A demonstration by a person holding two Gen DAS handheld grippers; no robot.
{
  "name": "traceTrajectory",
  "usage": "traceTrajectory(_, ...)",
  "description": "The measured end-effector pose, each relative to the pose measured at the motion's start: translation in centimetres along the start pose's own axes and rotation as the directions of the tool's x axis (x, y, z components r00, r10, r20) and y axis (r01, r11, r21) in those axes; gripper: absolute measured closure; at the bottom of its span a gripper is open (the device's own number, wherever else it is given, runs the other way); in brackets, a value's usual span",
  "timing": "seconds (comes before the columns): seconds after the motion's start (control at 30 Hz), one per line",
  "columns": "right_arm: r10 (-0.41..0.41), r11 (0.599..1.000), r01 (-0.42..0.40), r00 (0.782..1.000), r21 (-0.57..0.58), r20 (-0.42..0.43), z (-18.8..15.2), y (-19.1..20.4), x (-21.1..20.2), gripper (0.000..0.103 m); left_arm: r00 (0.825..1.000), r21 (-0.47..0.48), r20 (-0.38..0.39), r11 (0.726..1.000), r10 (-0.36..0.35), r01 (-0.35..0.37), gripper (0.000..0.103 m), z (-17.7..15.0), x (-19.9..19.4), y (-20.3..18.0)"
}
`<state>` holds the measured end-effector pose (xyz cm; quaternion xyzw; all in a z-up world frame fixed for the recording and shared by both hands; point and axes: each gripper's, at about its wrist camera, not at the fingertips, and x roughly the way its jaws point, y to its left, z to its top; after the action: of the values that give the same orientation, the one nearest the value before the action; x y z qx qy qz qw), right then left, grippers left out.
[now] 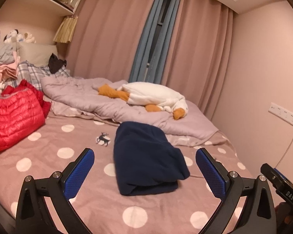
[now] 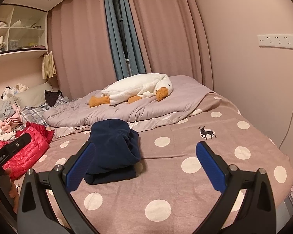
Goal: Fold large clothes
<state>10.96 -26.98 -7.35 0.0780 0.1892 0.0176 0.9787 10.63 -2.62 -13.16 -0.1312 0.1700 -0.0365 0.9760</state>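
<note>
Folded navy garment (image 1: 146, 159) lies on the bed between the wide-spread left claw (image 1: 145, 167) fingers.

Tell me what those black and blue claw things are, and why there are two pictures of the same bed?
Each claw is a hand-held gripper: a person holds one in each hand, with a small camera looking along its two fingers. One picture comes from the left hand-held gripper, the other from the right hand-held gripper. Both stand open and hold nothing. On the polka-dot bed lies a dark blue garment, already folded into a bundle. To its left is a red puffy jacket, not folded. Further back a plush goose rests on a crumpled lilac blanket, with a pile of clothes near the pillows.
</note>
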Motion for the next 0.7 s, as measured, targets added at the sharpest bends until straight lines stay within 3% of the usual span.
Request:
traceTrajectory(0.4,-0.025,1.0,0.025,1.0,0.012,0.003,0.08,-0.12,-0.02,0.0,0.999,0.027,0.033,1.0,-0.011,0.01,0.001,-0.07,-0.68,-0.22)
traceTrajectory(0.53,-0.024,1.0,0.024,1.0,0.005,-0.004,0.09,-0.01,0.25,0.0,0.998,0.051,0.057,0.998,0.03,-0.033,0.001,0.01,-0.73,-0.36)
traceTrajectory(0.7,-0.029,1.0,0.029,1.0,-0.003,-0.007,-0.01,0.17,0.35,0.0,0.999,0.059,0.036,0.998,0.017,-0.019,0.001,0.1,-0.42,-0.37)
